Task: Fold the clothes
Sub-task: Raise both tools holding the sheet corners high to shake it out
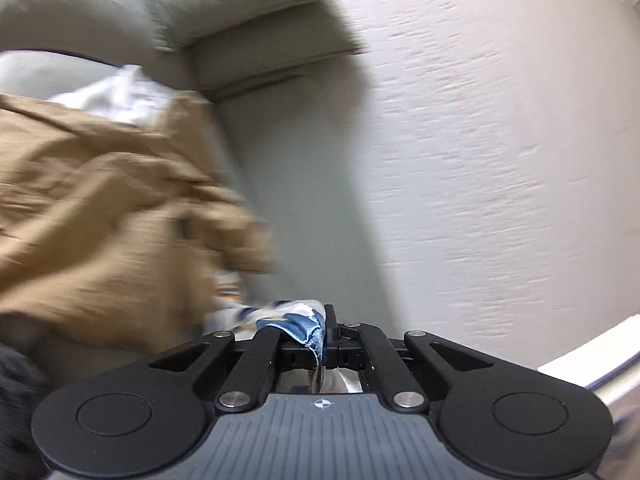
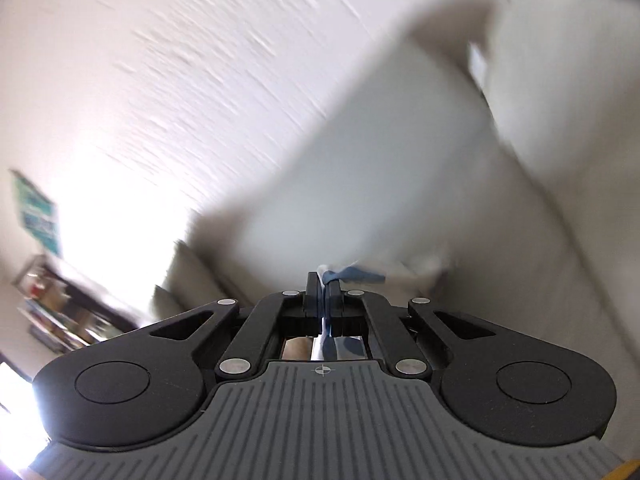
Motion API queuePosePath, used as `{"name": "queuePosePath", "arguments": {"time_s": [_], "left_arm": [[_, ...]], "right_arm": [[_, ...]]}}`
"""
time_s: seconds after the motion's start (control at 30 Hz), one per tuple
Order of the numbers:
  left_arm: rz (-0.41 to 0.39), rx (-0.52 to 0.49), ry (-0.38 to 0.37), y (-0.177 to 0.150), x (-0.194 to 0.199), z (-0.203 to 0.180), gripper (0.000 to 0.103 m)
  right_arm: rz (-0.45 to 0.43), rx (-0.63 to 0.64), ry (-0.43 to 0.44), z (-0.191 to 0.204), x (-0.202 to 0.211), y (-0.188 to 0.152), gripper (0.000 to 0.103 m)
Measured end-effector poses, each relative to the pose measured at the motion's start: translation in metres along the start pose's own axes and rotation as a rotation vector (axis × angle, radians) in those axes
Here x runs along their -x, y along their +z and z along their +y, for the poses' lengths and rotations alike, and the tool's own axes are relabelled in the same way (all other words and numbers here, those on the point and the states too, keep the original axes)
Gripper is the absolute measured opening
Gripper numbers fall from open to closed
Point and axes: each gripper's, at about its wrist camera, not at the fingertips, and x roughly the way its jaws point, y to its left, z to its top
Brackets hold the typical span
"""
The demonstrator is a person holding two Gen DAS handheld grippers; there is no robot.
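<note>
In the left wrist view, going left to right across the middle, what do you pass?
Tan garment → grey sofa → textured white wall. Lower down, the left tool is shut on a blue and white patterned cloth.

A pale grey sofa [image 1: 280, 92] carries the clothes. On its seat lies a crumpled tan garment [image 1: 100, 216], with a white cloth [image 1: 120, 96] just behind it — both blurred. In the right wrist view the sofa [image 2: 360, 184] is only a pale blur.
</note>
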Motion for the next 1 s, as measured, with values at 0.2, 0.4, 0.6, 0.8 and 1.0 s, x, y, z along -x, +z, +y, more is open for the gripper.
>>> {"name": "queuePosePath", "arguments": {"time_s": [0.2, 0.4, 0.6, 0.8, 1.0], "left_arm": [[-0.064, -0.075, -0.299, 0.008, 0.055, -0.088, 0.0], [-0.042, -0.25, -0.284, -0.001, 0.085, -0.158, 0.0], [-0.147, -0.374, -0.445, -0.005, 0.129, -0.21, 0.0], [-0.084, -0.351, -0.333, 0.029, 0.079, -0.221, 0.0], [0.122, -0.266, -0.026, 0.038, -0.06, -0.178, 0.0]], "right_arm": [[-0.271, 0.211, 0.146, 0.099, 0.149, 0.031, 0.001], [-0.451, 0.395, 0.138, 0.158, 0.242, 0.027, 0.001], [-0.388, 0.343, 0.116, 0.164, 0.247, 0.041, 0.001], [-0.341, 0.316, 0.059, 0.16, 0.209, 0.061, 0.001], [-0.309, 0.275, -0.012, 0.153, 0.148, 0.087, 0.001]]}}
